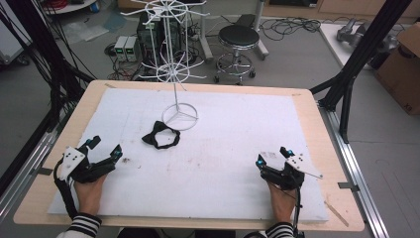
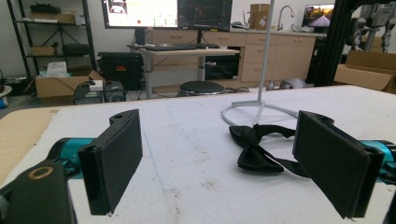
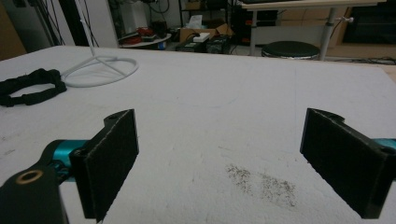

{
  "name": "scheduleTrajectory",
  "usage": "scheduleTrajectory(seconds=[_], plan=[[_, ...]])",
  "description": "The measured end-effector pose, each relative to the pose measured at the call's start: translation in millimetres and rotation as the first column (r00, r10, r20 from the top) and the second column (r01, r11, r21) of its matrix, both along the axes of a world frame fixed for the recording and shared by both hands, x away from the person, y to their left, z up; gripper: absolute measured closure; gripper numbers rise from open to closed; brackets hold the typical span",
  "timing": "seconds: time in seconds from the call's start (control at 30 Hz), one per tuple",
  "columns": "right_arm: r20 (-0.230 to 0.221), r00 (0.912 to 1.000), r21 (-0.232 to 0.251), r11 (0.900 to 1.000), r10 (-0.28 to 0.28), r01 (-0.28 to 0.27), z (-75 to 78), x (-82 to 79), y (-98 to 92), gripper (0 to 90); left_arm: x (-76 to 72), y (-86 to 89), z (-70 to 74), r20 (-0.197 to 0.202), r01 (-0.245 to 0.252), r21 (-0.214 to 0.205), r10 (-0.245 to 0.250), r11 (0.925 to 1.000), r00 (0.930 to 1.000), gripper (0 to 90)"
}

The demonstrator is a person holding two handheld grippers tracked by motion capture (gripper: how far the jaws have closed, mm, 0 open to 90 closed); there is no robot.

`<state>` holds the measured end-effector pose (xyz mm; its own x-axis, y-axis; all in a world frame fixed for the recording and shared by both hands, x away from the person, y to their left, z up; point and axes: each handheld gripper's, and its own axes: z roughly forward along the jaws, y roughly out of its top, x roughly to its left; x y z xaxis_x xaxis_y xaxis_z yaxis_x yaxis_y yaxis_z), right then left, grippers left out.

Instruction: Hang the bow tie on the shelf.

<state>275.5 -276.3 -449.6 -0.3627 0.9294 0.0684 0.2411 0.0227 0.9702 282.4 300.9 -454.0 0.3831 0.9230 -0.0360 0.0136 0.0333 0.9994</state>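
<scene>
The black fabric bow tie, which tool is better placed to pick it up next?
The left tool, probably. The black fabric bow tie lies left of centre beside the white wire stand's ring base, just ahead of its open jaws; the right tool sits much farther away.

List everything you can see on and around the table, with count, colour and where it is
bow tie: one, black, flat on the white mat, touching the near-left edge of the stand's ring base
display stand: one, white wire, ring base on the mat's far middle, pole rising to hooked tiers
mat: one, white, covering most of the table
table: one, light wood
stool: one, black seat, on the floor beyond the table
cardboard box: one, brown, floor at far right
left tool: one, black with teal, near-left of the mat, jaws open, nothing between them
right tool: one, black with teal, near-right of the mat, jaws open, nothing between them
sleeves: two, black-and-white striped, bottom edge
</scene>
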Motion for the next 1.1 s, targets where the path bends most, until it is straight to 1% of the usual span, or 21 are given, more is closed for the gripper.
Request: scheduleTrajectory(seconds=[0.1,0.2,0.23,0.3,0.47,0.77,0.97,1.0,1.07,1.1], plan=[[0.006,1.0000,-0.006,1.0000,0.003,-0.002,-0.1,-0.1,0.5,10.4,0.1,0.0,0.1,-0.002,-0.001,0.000,0.001,1.0000,1.0000,16.3],[0.005,1.0000,0.000,1.0000,0.003,-0.003,-0.1,-0.5,0.2,10.5,0.1,-0.2,0.0,-0.001,-0.001,0.001,0.001,1.0000,1.0000,16.2],[0.011,0.9999,-0.004,1.0000,0.004,-0.004,-0.2,-0.1,-0.6,10.4,0.3,-0.4,0.0,0.001,-0.002,0.002,0.002,1.0000,1.0000,16.2],[0.010,1.0000,0.006,1.0000,0.002,-0.002,-0.2,-1.1,-0.5,10.4,0.2,-0.7,0.1,0.000,-0.001,0.003,0.001,1.0000,1.0000,16.2],[0.029,0.9996,0.004,1.0000,0.000,0.000,-0.5,-2.1,-0.7,10.5,0.2,-0.4,0.2,0.001,0.001,0.007,-0.001,1.0000,1.0000,15.6],[0.027,0.9996,0.006,1.0000,0.001,-0.001,-0.5,-2.5,-0.7,10.4,1.2,-0.8,0.5,-0.008,-0.005,0.004,0.005,1.0000,0.9999,15.6],[0.025,0.9997,0.007,1.0000,0.003,-0.003,-0.4,-3.0,-0.3,10.4,5.0,-2.5,2.5,-0.051,-0.001,0.029,0.002,0.9996,0.9987,15.5],[0.023,0.9997,0.009,1.0000,0.002,-0.002,-0.4,-3.1,-0.2,10.4,6.2,-3.1,3.3,-0.057,-0.002,0.040,0.004,0.9992,0.9984,15.4],[0.025,0.9997,0.007,1.0000,0.003,-0.003,-0.4,-3.0,-0.4,10.5,8.1,-3.7,6.6,-0.072,-0.005,0.076,0.011,0.9971,0.9974,15.4],[0.025,0.9997,0.007,1.0000,0.003,-0.003,-0.4,-3.0,-0.4,10.5,9.2,-3.8,9.3,-0.080,-0.005,0.085,0.012,0.9964,0.9967,15.4]])
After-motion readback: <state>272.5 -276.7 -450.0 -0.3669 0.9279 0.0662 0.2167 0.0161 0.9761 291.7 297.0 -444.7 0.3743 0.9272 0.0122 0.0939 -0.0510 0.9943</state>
